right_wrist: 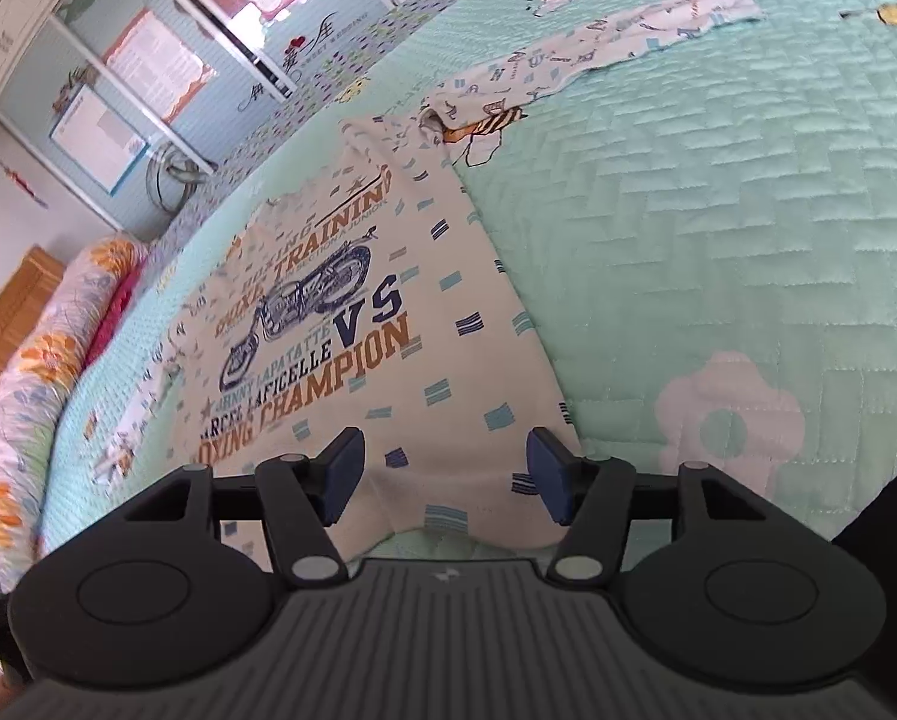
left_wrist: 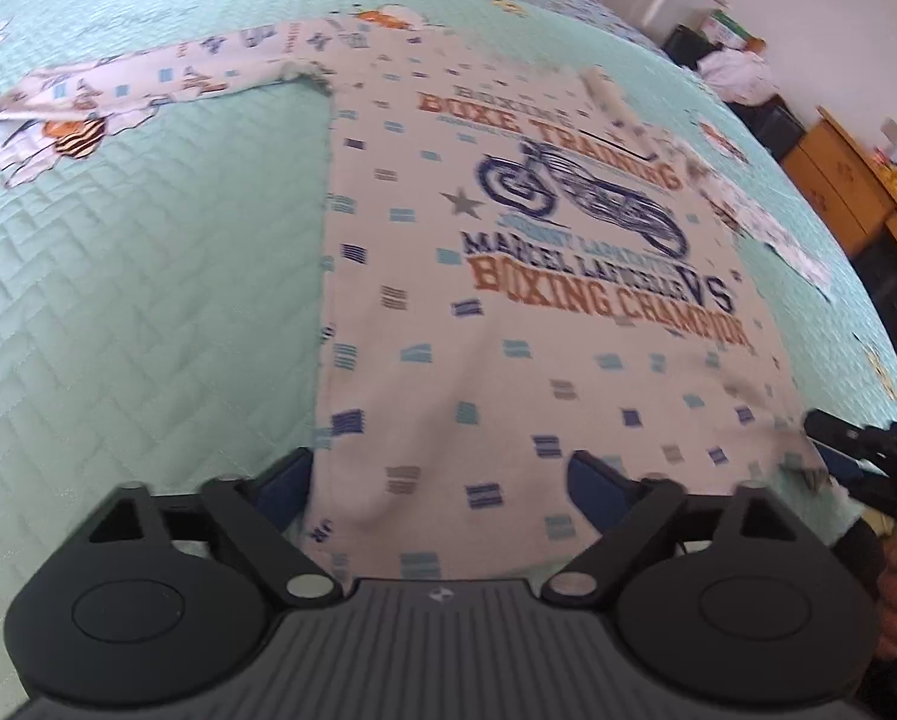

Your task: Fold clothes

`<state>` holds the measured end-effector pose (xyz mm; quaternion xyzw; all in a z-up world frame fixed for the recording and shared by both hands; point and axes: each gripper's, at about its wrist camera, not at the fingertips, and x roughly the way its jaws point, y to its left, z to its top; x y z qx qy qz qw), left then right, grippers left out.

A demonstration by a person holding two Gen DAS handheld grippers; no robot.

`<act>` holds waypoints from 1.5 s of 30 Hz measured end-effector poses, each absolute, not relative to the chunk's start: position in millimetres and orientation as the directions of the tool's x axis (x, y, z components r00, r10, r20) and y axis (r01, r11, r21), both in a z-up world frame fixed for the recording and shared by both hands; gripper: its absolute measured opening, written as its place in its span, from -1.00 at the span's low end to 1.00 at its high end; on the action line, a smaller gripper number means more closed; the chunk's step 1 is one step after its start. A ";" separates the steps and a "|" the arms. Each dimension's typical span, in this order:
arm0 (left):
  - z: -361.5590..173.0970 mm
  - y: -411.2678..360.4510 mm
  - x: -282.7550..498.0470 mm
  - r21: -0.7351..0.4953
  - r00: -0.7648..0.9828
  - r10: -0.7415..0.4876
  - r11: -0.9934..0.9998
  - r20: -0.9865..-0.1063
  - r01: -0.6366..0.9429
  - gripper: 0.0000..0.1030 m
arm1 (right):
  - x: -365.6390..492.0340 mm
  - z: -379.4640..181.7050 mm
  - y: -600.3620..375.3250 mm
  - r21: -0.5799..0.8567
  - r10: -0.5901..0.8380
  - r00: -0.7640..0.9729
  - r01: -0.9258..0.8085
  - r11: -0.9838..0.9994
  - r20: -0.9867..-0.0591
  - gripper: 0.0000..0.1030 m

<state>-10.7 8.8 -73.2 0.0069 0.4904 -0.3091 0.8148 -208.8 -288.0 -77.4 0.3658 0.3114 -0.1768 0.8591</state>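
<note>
A cream long-sleeved shirt (left_wrist: 508, 312) with a motorbike print and "BOXING CHAMPION" lettering lies flat, front up, on a mint quilted bedspread (left_wrist: 136, 300). Its sleeves are spread out to the sides (left_wrist: 148, 78). My left gripper (left_wrist: 439, 480) is open, jaws wide apart over the shirt's bottom hem at its left corner. My right gripper (right_wrist: 445, 474) is open over the hem's right corner of the same shirt (right_wrist: 340, 324). The right gripper also shows at the right edge of the left wrist view (left_wrist: 832, 432).
The bedspread (right_wrist: 718, 228) has bee and flower appliqués. A floral bolster (right_wrist: 40, 360) lies along the bed's far side. A wooden cabinet (left_wrist: 838, 180) stands beyond the bed's edge, and a wardrobe with glass doors (right_wrist: 136, 60) stands behind it.
</note>
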 end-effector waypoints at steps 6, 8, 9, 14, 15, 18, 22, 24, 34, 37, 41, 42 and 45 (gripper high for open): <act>-65.0 26.6 -22.6 -0.238 0.333 -0.440 0.832 -0.834 0.501 -0.78 | -228.2 -70.1 -287.5 0.440 -0.110 0.714 0.538 0.719 -0.691 -0.97; -62.8 31.9 -25.3 -0.231 0.329 -0.428 0.837 -0.842 0.497 -0.76 | -235.3 -65.0 -290.0 0.446 -0.109 0.719 0.534 0.718 -0.686 -0.97; -61.8 32.1 -26.6 -0.223 0.329 -0.421 0.838 -0.846 0.499 -0.77 | -236.3 -62.5 -290.0 0.449 -0.109 0.721 0.533 0.717 -0.684 -0.96; -54.0 25.0 -27.7 -0.174 0.360 -0.392 0.844 -0.847 0.508 -0.16 | -235.0 -51.0 -287.6 0.479 -0.129 0.753 0.531 0.699 -0.645 -0.25; -50.9 22.8 -27.6 -0.161 0.374 -0.386 0.845 -0.843 0.509 -0.04 | -233.5 -48.4 -286.1 0.489 -0.128 0.764 0.522 0.699 -0.632 -0.24; -39.1 13.3 -27.5 -0.097 0.421 -0.358 0.845 -0.834 0.526 0.05 | -226.7 -40.7 -279.1 0.490 -0.126 0.786 0.493 0.719 -0.606 -0.20; -29.9 -0.8 -24.5 -0.036 0.457 -0.339 0.832 -0.822 0.553 0.07 | -211.7 -37.6 -270.3 0.475 -0.112 0.789 0.469 0.744 -0.604 -0.11; -29.2 -7.3 -22.9 -0.031 0.456 -0.343 0.824 -0.821 0.565 0.07 | -203.0 -38.0 -266.9 0.475 -0.102 0.788 0.463 0.748 -0.608 -0.11; -34.6 -31.0 -14.8 -0.014 0.440 -0.348 0.797 -0.828 0.604 0.07 | -163.8 -45.6 -249.2 0.419 -0.073 0.764 0.427 0.801 -0.641 -0.05; -41.8 -32.4 -11.1 -0.014 0.428 -0.338 0.798 -0.838 0.602 0.08 | -162.5 -56.1 -248.9 0.410 -0.063 0.740 0.439 0.799 -0.670 -0.05; -61.4 -25.4 -8.5 -0.034 0.388 -0.320 0.807 -0.864 0.590 0.25 | -167.8 -69.6 -249.6 0.400 -0.049 0.712 0.448 0.800 -0.700 -0.05; -66.6 -21.3 -8.9 -0.044 0.377 -0.319 0.811 -0.869 0.584 0.29 | -172.1 -70.9 -250.6 0.402 -0.045 0.716 0.442 0.802 -0.697 -0.05; -66.7 -0.2 -9.5 -0.131 0.361 -0.384 0.817 -0.850 0.561 0.31 | -188.6 -71.2 -254.4 0.422 -0.033 0.727 0.435 0.795 -0.686 -0.05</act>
